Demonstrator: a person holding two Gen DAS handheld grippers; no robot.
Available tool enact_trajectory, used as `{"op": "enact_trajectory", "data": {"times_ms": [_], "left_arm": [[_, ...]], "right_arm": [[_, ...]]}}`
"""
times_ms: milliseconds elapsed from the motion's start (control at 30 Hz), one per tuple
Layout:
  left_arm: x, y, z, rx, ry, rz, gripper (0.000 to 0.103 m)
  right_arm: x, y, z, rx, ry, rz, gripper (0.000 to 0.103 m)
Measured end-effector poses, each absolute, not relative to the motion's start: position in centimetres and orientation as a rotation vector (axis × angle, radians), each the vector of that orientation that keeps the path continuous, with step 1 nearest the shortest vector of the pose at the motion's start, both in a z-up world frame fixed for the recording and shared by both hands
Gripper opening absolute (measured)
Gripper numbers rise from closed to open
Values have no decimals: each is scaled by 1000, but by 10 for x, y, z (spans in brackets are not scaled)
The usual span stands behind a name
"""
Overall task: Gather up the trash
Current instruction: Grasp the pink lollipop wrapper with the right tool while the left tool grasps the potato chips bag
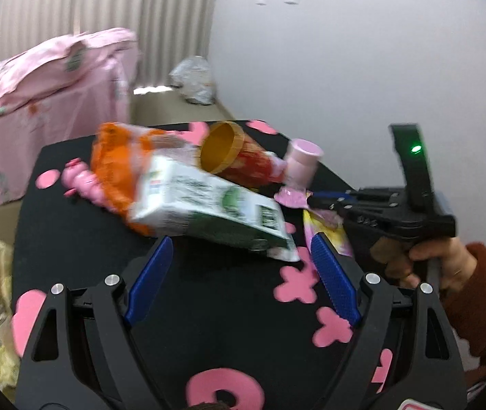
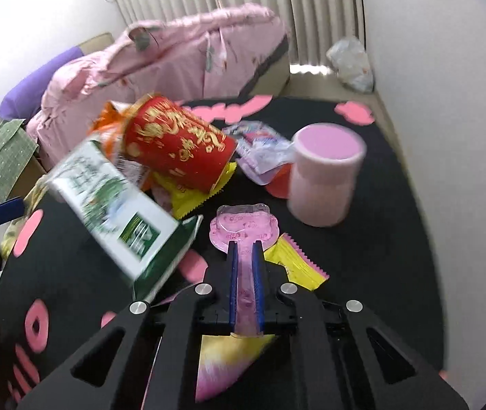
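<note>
Trash lies heaped on the black tabletop point(image 2: 379, 246) with pink cut-outs. Nearest the right gripper point(image 2: 244, 249): jaws nearly closed, pinching the stem of a pink clear plastic blister pack point(image 2: 243, 227), which rests over a yellow wrapper point(image 2: 297, 266). Left gripper point(image 1: 239, 249): jaws wide apart, nothing between them, just short of a white-and-green carton point(image 1: 208, 208) lying tilted near the tabletop's near edge. Behind the carton: orange snack bag point(image 1: 116, 157), red paper cup point(image 2: 174, 143) on its side. Pink cup point(image 2: 325, 177) stands upside down toward the right edge. Beyond the far edge: pink bedding point(image 2: 181, 54), plastic bag point(image 2: 352, 65) on floor.
</note>
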State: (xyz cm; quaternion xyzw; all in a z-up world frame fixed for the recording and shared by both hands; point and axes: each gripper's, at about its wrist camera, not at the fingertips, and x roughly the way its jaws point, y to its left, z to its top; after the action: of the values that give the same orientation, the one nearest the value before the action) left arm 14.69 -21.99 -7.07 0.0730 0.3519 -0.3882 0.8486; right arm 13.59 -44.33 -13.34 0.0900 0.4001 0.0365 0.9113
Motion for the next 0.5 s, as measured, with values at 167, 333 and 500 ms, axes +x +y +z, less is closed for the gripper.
{"op": "enact_trajectory", "data": {"times_ms": [167,333,500], "left_arm": [[133,-261,-76,196,759,-990,79],[124,-315,-98,309,837,-1063,76],[133,-348,-128,324,967,-1012,61]], "right_arm": [[76,-485,-116,250,751,-19,10],[36,-516,-125,313,746,-96,10],[16,-522,-145,345,780,-85,10]]}}
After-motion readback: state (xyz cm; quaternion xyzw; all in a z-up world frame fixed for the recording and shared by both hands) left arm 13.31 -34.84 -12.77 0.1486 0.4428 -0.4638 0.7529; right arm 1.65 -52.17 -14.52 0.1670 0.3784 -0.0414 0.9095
